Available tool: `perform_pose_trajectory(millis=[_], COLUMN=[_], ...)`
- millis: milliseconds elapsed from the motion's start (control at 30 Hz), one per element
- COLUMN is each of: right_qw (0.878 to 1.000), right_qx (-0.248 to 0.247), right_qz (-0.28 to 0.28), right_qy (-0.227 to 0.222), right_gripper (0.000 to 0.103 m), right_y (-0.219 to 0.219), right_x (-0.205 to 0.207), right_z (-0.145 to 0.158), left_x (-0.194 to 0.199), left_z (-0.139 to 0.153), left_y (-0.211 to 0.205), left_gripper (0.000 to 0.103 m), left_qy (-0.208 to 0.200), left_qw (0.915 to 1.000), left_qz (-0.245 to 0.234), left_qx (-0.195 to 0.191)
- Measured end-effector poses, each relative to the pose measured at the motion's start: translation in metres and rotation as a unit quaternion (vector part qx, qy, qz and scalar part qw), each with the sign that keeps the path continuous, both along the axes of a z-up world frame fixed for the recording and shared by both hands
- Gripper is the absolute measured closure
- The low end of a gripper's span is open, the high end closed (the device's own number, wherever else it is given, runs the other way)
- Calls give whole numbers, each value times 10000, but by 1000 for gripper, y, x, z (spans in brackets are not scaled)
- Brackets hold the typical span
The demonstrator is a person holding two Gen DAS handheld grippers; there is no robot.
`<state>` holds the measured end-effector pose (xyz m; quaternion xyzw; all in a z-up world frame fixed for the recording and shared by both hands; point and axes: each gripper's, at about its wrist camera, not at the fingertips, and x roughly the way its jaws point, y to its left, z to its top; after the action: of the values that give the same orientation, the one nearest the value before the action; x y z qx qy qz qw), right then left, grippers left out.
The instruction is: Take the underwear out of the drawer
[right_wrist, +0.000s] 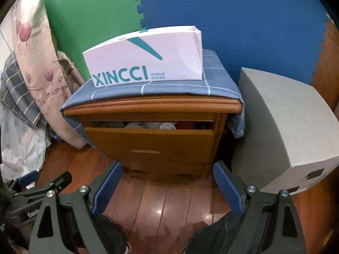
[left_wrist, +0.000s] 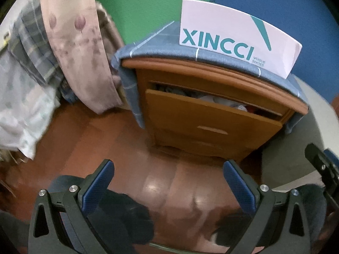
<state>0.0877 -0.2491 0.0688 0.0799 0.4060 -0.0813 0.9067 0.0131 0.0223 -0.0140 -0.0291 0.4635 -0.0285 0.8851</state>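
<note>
both are hovering low over the wooden floor [right_wrist: 161, 194], the left hand-held gripper [left_wrist: 168, 182] and right hand-held gripper [right_wrist: 167, 185] gaping wide, gripping nothing. at 12 o'clock the drawer [right_wrist: 148, 141] is sitting ajar, underwear [right_wrist: 167, 125] bunched inside. a box [right_wrist: 144, 63] on the nightstand is reading "xincci vogue shoes".

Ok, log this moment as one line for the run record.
left gripper open, empty | right gripper open, empty | top drawer partly open | clothes inside | nothing taken out yet
</note>
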Motion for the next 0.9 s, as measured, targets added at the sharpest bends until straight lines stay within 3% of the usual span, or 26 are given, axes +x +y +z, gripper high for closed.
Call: perform_pose_trajectory(millis=[100,200,400,700,900], right_qw=[10000,9999,9998,9997,9997], right_qx=[70,88,116,165,139], right_qz=[-57,-115,-152,-146,-71], right_qy=[-43,-70,-67,113,165], right_gripper=[13,13,13,13,13], right_y=[-9,-17,-34,-52,-51], right_x=[1,2,9,37,51], right_z=[-1,-1,-8,-28,-38], left_x=[11,20,53,114,137], left_z=[-9,-14,-36,-87,-112], left_y=[10,11,20,25,33], left_gripper=[1,1,1,1,1], left_qy=[149,45,-43,487,806], left_qw=[9979,9930,9681,9311,9106], left_qz=[151,398,830,1551,1977], left_qx=[-605,-1111,-2364,-3264,-3539])
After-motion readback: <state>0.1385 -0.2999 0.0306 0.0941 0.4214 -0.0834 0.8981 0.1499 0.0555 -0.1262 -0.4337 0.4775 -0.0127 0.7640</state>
